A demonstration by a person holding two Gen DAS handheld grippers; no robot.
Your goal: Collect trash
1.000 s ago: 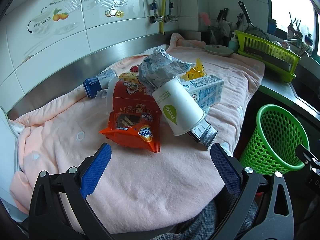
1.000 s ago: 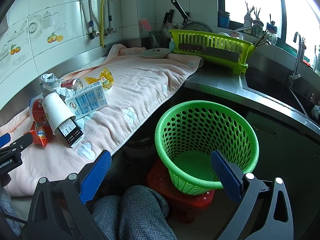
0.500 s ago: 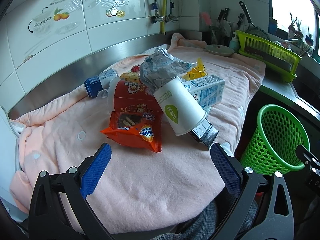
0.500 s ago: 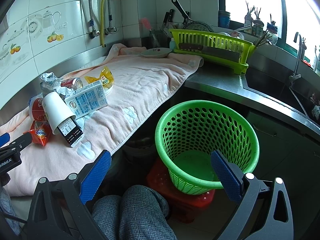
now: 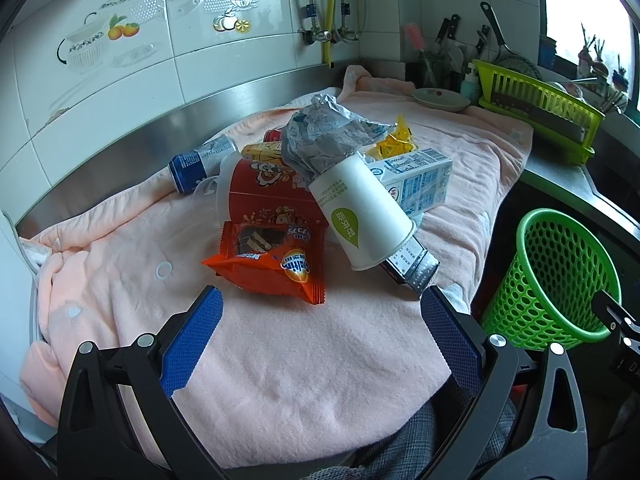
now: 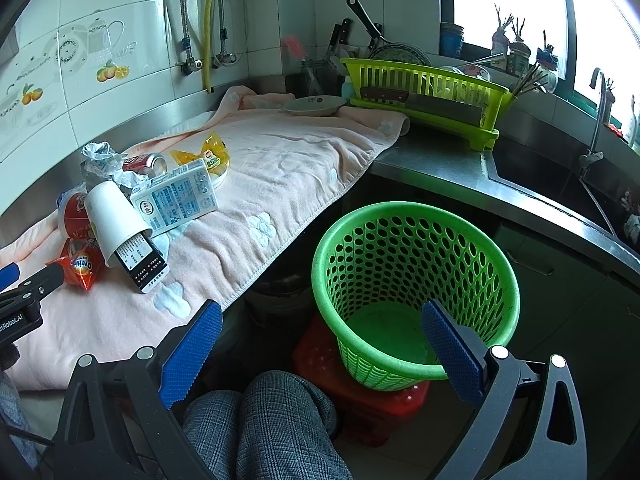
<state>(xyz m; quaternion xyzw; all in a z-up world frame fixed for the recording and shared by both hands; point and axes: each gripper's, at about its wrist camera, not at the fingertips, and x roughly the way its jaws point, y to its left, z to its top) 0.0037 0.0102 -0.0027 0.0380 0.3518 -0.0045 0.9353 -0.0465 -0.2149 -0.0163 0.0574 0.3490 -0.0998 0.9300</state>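
A pile of trash lies on the pink towel (image 5: 280, 352): an orange snack packet (image 5: 272, 264), a white paper cup (image 5: 360, 216) on its side, a red tub (image 5: 264, 196), crumpled paper (image 5: 324, 136), a milk carton (image 5: 416, 180), a blue can (image 5: 196, 164) and a dark box (image 5: 412, 268) sticking out of the cup. My left gripper (image 5: 320, 336) is open and empty, just short of the orange packet. My right gripper (image 6: 320, 340) is open and empty, held over the floor beside the green mesh bin (image 6: 412, 280). The bin also shows in the left wrist view (image 5: 556, 276).
A green dish rack (image 6: 432, 100) with a knife, a plate (image 6: 316, 105) and utensils stand at the back of the steel counter. A sink (image 6: 568, 196) lies to the right. The bin stands on a red stool (image 6: 360, 396). A person's knee (image 6: 264, 424) is below.
The left gripper has crept slightly closer to the trash pile. The right gripper has not visibly moved.
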